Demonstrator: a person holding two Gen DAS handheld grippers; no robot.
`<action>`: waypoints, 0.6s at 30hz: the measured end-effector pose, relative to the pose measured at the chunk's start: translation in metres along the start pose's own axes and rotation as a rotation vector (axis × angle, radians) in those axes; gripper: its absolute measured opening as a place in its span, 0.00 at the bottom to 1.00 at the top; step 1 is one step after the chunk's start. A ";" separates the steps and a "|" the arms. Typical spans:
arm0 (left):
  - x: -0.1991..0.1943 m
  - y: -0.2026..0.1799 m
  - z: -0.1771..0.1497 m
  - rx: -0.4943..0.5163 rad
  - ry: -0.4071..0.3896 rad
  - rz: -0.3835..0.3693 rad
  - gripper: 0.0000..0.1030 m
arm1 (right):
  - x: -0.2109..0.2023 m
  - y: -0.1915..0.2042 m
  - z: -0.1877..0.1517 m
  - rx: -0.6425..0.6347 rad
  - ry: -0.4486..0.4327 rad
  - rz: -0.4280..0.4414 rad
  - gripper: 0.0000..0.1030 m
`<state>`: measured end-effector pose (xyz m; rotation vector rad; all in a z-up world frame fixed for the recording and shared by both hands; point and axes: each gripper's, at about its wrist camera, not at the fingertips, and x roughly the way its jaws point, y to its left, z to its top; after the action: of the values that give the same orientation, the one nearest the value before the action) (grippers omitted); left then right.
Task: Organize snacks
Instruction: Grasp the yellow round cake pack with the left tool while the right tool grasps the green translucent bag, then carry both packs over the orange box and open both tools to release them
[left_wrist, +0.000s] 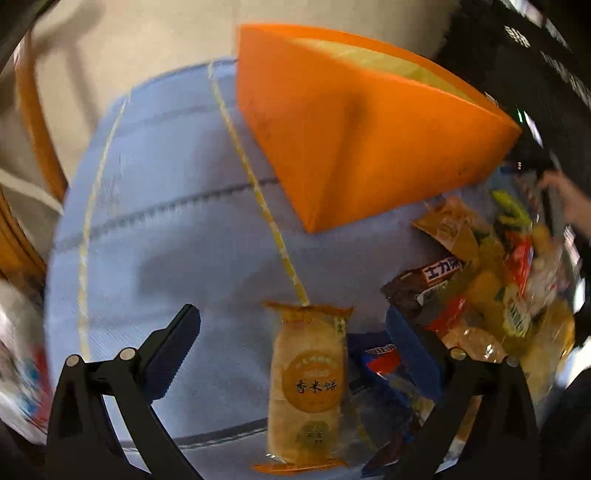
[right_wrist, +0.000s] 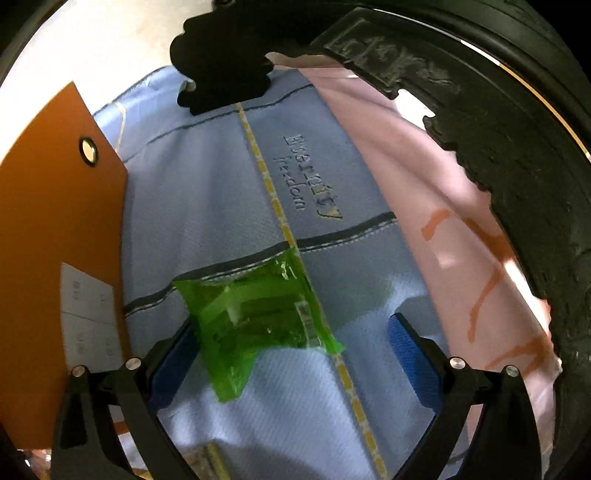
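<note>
1. A light blue cloth (left_wrist: 177, 229) with a yellow stripe (right_wrist: 284, 229) covers the surface.
2. The left gripper (left_wrist: 291, 350) has its fingers apart; a rice cracker packet (left_wrist: 308, 384) lies between them on the cloth.
3. To its right is a snack pile (left_wrist: 480, 295).
4. The right gripper (right_wrist: 295, 354) is also spread; a green packet (right_wrist: 255, 317) lies at its left finger.
5. Farther away stands an orange box (left_wrist: 369, 129).

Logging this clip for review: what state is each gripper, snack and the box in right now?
left gripper: open, astride rice cracker pack.
rice cracker pack: sealed, flat on blue cloth.
right gripper: open.
green packet: sealed, between the fingers.
orange box: open-topped.
snack pile: jumbled.
</note>
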<state>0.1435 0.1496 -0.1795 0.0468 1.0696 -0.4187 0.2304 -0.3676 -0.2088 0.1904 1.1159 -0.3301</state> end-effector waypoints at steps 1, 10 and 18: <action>0.003 0.005 -0.004 -0.040 0.008 -0.014 0.94 | 0.000 0.000 0.001 0.000 -0.001 0.006 0.94; -0.020 -0.010 -0.013 -0.059 0.014 0.128 0.35 | -0.019 0.019 -0.002 -0.071 0.008 0.014 0.35; -0.046 -0.020 -0.023 -0.073 -0.019 0.144 0.35 | -0.073 0.015 -0.027 -0.123 -0.081 0.017 0.35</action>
<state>0.0985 0.1508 -0.1478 0.0547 1.0545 -0.2501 0.1837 -0.3329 -0.1548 0.0771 1.0505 -0.2516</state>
